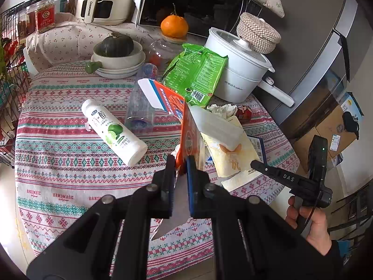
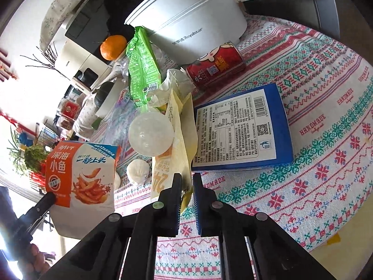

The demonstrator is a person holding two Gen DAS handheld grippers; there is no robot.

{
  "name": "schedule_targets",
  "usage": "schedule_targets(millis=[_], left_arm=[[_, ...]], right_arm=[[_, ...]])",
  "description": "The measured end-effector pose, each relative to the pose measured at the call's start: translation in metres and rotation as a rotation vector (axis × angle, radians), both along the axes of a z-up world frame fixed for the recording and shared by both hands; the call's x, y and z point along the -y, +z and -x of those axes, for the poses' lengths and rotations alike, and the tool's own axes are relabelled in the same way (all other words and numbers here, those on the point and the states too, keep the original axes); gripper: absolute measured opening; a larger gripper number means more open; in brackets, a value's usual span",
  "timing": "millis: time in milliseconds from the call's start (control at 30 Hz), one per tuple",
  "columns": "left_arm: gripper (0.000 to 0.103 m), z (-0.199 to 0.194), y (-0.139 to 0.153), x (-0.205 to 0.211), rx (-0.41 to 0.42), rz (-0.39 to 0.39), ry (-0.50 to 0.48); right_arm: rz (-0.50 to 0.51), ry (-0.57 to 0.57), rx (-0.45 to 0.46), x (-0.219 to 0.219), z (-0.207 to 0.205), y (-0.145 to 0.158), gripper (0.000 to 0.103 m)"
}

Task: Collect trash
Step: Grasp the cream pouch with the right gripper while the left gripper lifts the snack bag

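Left gripper (image 1: 180,164) clamps orange snack box (image 1: 188,130) — patterned tablecloth (image 1: 58,163) cluttered.

On the table (image 1: 58,177), a bottle (image 1: 114,131) lies left of the snack bag (image 1: 190,137); behind it a packet (image 1: 195,74) leans against the pot (image 1: 240,70).

Round table under a patterned tablecloth (image 1: 58,158), grey fridge (image 1: 326,53) beside it, microwave (image 1: 200,4) behind, bright daylight
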State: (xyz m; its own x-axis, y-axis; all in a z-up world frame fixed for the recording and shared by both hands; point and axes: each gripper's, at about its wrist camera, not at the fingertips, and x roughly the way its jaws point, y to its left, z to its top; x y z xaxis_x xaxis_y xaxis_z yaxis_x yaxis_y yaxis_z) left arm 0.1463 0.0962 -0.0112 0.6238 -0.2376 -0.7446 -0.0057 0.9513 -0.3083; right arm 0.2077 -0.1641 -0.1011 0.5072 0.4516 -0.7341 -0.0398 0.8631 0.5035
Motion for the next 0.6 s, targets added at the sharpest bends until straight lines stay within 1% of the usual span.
schedule_targets(millis=[233, 333, 433, 600], left_arm=[[0.011, 0.006, 0.005, 0.000, 0.024, 0.008, 0.011], [0.011, 0.010, 0.009, 0.001, 0.044, 0.002, 0.020], [0.011, 0.016, 0.013, 0.001, 0.067, -0.002, 0.026], [0.011, 0.023, 0.021, 0.006, 0.101, 0.011, 0.014]], right_arm=[[0.064, 0.000, 0.126, 0.008, 0.025, 0.043, 0.005], [0.069, -0.006, 0.174, 0.018, 0.039, 0.059, 0.005], [0.063, -0.007, 0.221, 0.026, 0.052, 0.074, 0.004], [0.010, 0.000, 0.294, 0.036, 0.074, 0.098, 0.004]])
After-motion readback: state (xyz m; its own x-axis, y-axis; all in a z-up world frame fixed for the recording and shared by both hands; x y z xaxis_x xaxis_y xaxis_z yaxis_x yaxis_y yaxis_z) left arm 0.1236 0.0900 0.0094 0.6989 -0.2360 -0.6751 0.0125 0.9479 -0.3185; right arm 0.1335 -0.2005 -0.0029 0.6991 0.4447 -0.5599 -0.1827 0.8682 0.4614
